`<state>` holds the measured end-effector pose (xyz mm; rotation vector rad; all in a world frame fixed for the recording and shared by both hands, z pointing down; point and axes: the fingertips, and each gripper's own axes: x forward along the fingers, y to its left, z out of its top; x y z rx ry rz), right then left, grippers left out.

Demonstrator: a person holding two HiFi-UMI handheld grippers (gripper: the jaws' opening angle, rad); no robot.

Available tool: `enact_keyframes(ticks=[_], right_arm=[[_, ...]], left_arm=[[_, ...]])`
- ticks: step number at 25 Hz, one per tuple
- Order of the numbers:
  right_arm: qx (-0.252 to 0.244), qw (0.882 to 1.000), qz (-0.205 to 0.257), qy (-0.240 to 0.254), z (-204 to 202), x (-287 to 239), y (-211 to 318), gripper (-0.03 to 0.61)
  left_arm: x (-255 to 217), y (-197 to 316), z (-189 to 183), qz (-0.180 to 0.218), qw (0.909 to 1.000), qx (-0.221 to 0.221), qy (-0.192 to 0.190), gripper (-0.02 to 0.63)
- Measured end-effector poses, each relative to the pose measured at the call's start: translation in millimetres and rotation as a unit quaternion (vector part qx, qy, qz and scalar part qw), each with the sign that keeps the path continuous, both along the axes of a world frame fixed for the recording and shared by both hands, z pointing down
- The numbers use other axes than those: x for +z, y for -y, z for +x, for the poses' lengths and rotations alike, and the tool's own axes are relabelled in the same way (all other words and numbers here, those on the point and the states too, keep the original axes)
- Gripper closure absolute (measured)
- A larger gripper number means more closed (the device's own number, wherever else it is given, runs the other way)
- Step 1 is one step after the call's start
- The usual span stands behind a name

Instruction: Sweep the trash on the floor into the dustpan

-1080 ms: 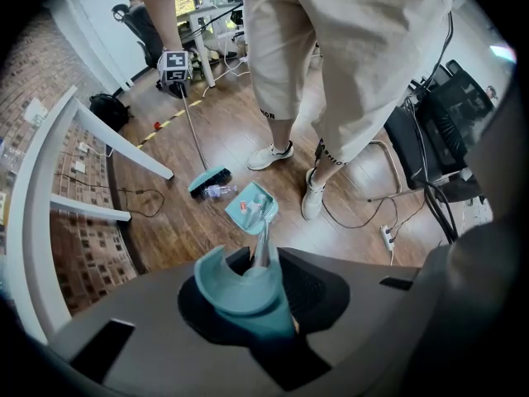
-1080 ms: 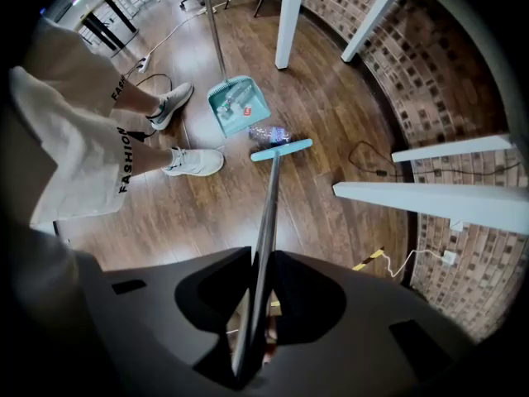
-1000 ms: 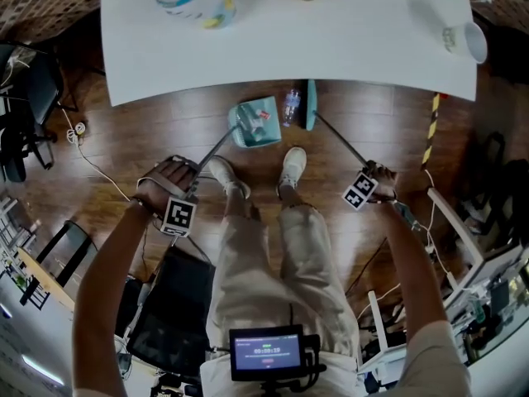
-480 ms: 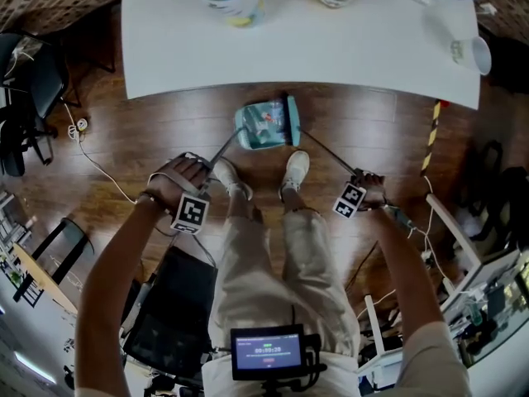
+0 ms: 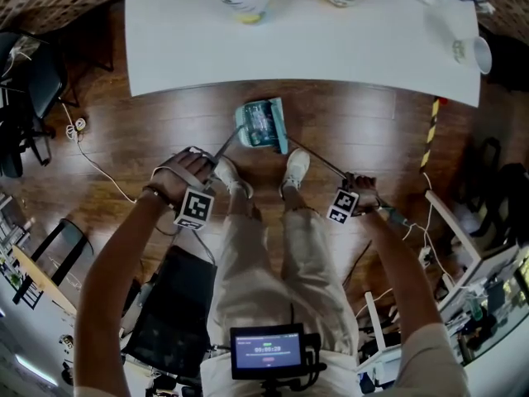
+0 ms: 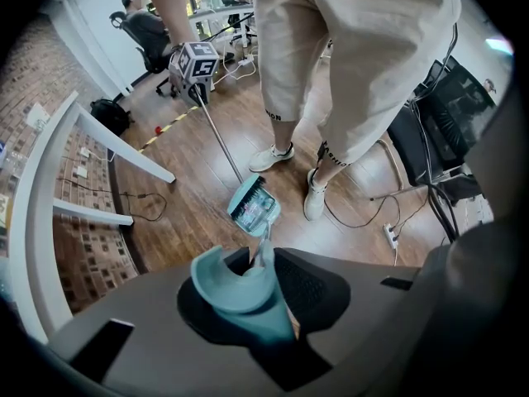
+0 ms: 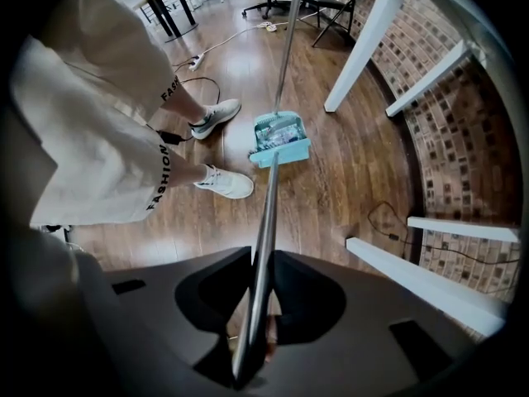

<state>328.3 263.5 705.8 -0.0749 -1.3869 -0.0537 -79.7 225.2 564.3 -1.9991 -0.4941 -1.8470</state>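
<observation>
A teal dustpan [image 5: 258,124] sits on the wooden floor in front of the person's shoes, with a crumpled clear plastic bottle [image 5: 263,119] lying in it. Its thin handle rises to my left gripper [image 5: 198,195], which is shut on the teal handle end [image 6: 240,281]. The teal broom head [image 5: 282,127] presses against the dustpan's mouth. Its metal pole [image 7: 266,222] runs up into my right gripper [image 7: 260,298], which is shut on it. From the right gripper view the broom head [image 7: 281,152] lies just in front of the filled dustpan [image 7: 276,131].
A white table [image 5: 297,52] with bottles and cups stands just beyond the dustpan; its white legs [image 7: 364,48] reach the floor nearby. The person's shoes [image 5: 293,169] stand close behind the pan. Cables [image 5: 91,165] trail at left, a black chair [image 5: 169,304] below.
My right gripper has moved left, and the broom head has swept the plastic bottle leftwards into the dustpan. The left gripper and the dustpan have stayed put.
</observation>
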Motion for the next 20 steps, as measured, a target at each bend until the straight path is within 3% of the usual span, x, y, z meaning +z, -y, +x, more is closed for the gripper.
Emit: enact_keyframes(ticks=[6, 11, 15, 18, 20], right_arm=[[0.037, 0.999, 0.002, 0.001, -2.7, -12.5, 5.7, 0.471], [0.063, 0.998, 0.011, -0.007, 0.0, -18.7, 21.4, 0.471], [0.097, 0.995, 0.011, -0.012, 8.0, -32.3, 22.7, 0.471], [0.132, 0.991, 0.006, -0.015, 17.5, -51.7, 21.1, 0.471], [0.165, 0.986, -0.002, -0.014, 24.1, -64.5, 11.5, 0.471]], left_arm=[[-2.1, 1.4, -3.4, 0.003, 0.9999, 0.01, 0.001, 0.522], [6.1, 16.0, -16.3, 0.004, 0.9996, -0.005, 0.028, 0.523], [15.0, 27.8, -27.1, 0.01, 0.9957, -0.06, 0.07, 0.503], [13.3, 39.6, -33.6, 0.02, 0.9876, -0.123, 0.095, 0.311], [9.9, 37.7, -36.6, 0.024, 0.9837, -0.143, 0.106, 0.294]])
